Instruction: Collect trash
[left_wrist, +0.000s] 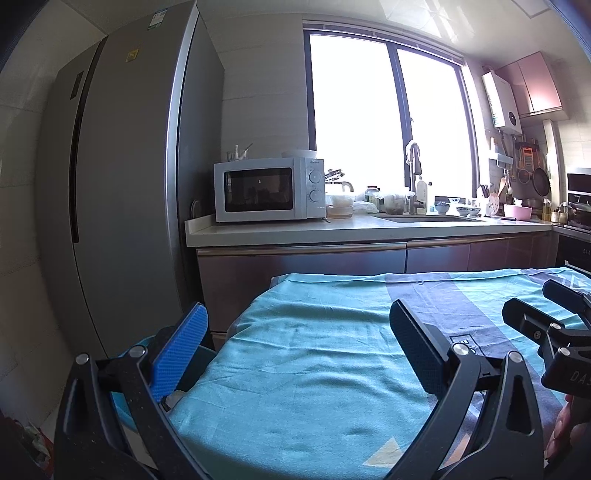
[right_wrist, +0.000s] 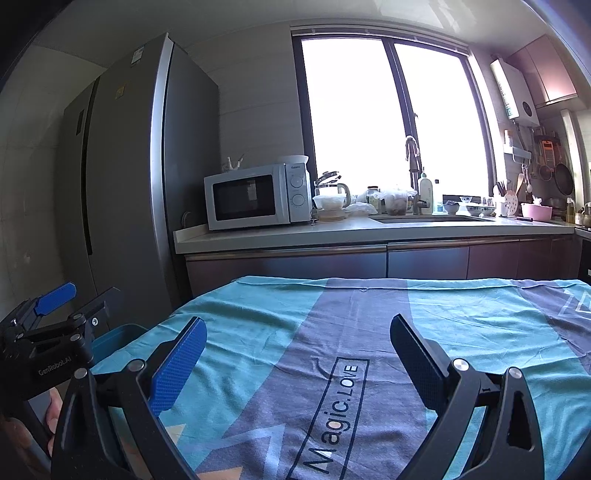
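My left gripper (left_wrist: 295, 332) stands open over the left part of a table under a teal and grey cloth (left_wrist: 314, 369), with nothing between its blue-padded fingers (left_wrist: 181, 350). A blue bin (left_wrist: 123, 404) sits low beside the table's left edge, with something pale and crumpled (left_wrist: 173, 397) showing inside it. My right gripper (right_wrist: 297, 332) is open and empty above the cloth (right_wrist: 332, 317) near its printed lettering. The right gripper (left_wrist: 537, 301) shows at the left view's right edge. The left gripper (right_wrist: 79, 297) and the bin (right_wrist: 118, 338) show at the right view's left. No loose trash is visible on the cloth.
A tall grey fridge (left_wrist: 122, 184) stands left of the table. Behind it runs a counter (left_wrist: 332, 232) with a white microwave (left_wrist: 269, 190), bowls, jars and a sink (left_wrist: 424, 218) under a bright window. A person's hand (right_wrist: 53, 413) holds the left gripper's handle.
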